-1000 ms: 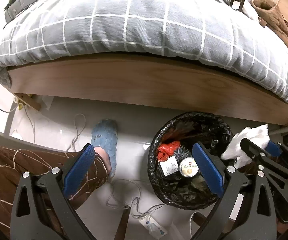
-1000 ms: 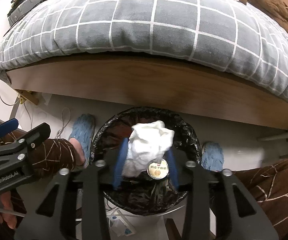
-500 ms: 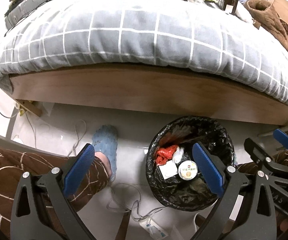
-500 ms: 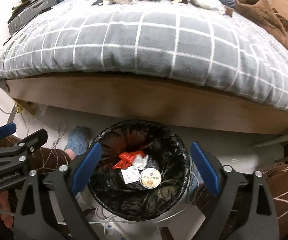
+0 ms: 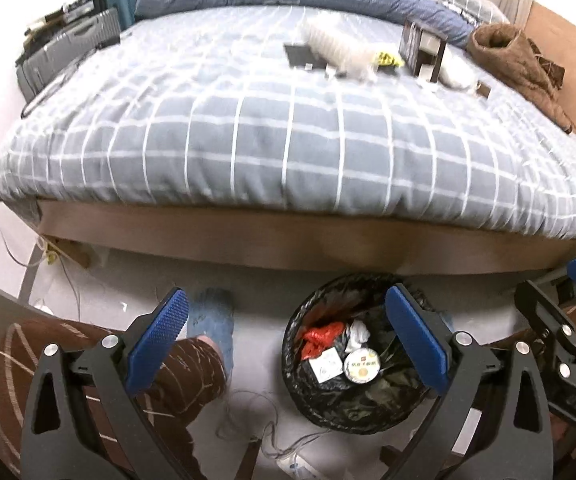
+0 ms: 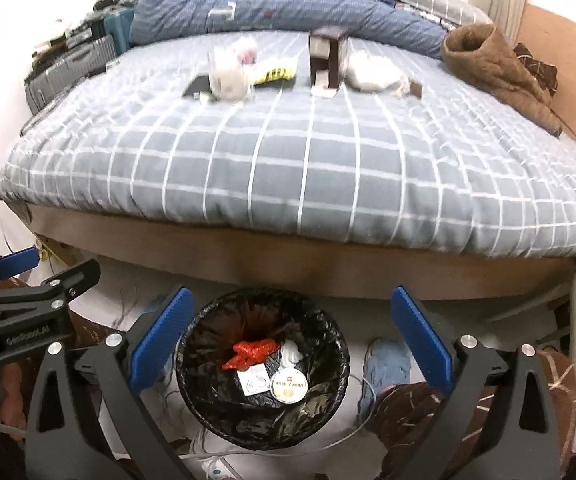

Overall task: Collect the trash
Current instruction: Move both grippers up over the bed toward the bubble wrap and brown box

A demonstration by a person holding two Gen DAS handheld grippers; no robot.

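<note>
A bin lined with a black bag [image 5: 328, 404] [image 6: 216, 412] stands on the floor at the foot of the bed. Inside it lie a white tissue wad [image 5: 358, 330] [image 6: 291, 354], red plastic, a white packet and a round lid. My right gripper [image 6: 291, 298] hangs above the bin, its jaws opening with nothing between them. My left gripper [image 5: 288, 300] is open and empty, left of the bin. On the bed lie a crumpled clear wrapper [image 6: 228, 72], a yellow wrapper [image 6: 274, 75], a brown box [image 6: 324, 60] and a white wad [image 6: 372, 70].
The bed has a grey checked cover [image 6: 288, 168] and a wooden frame [image 6: 288, 264]. A person's legs in brown patterned trousers [image 5: 192, 372] and blue slippers [image 6: 384, 364] flank the bin. Cables [image 5: 248, 420] trail on the floor. Suitcases [image 5: 72, 44] stand back left; a brown garment [image 6: 496, 68] lies right.
The right gripper opened and let go of the white tissue wad, which now lies in the bin. Both grippers rose, bringing the top of the bed into view.
</note>
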